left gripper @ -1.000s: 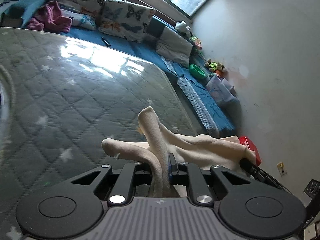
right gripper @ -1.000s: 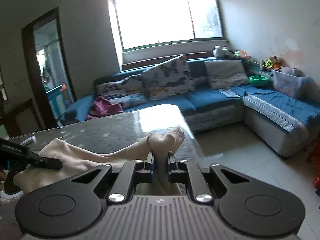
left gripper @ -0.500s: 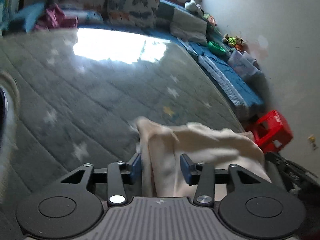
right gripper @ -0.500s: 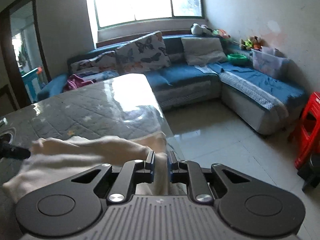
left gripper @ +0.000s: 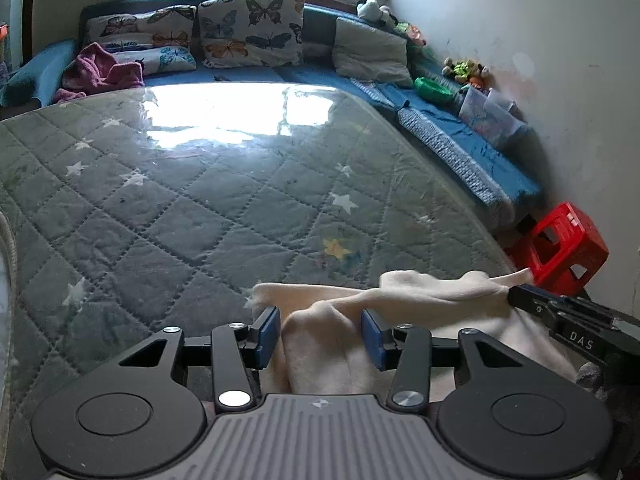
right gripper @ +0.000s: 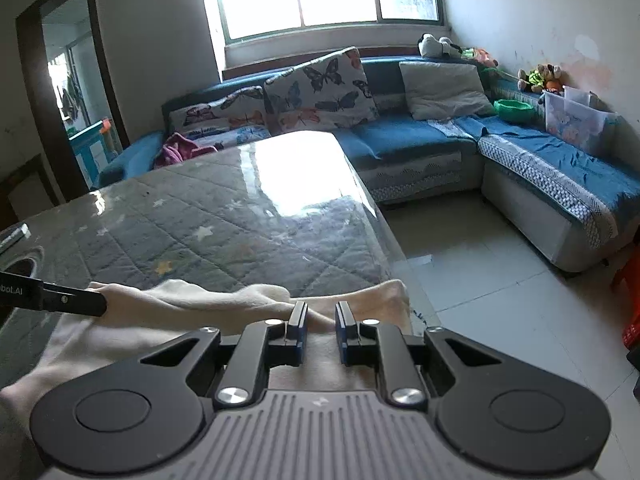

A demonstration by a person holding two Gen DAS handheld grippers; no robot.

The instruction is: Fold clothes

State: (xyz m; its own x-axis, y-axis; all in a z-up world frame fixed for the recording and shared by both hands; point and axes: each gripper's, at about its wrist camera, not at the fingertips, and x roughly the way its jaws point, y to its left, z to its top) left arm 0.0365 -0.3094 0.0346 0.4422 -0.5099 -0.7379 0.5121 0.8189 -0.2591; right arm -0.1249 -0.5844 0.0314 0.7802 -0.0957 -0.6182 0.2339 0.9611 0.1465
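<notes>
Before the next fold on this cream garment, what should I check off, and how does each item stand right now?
1. Left gripper released: ok, jaws wide apart with cloth between them, not pinched.
2. Right gripper released: ok, narrow gap, jaws apart.
3. Cream garment on the quilted table: ok, lying at the near edge.
4. Garment flat: not ok, a bunched ridge runs across it.
5. Edges aligned: cannot tell, the near part is hidden under the grippers.
6. Room ahead for folding: ok, bare quilt beyond.

The cream garment's [left gripper: 400, 312] near part lies hidden under the left gripper [left gripper: 320, 336]; the red stool [right gripper: 630, 300] is cut off beyond the garment. The right gripper's [right gripper: 320, 332] hold stays unclear.
</notes>
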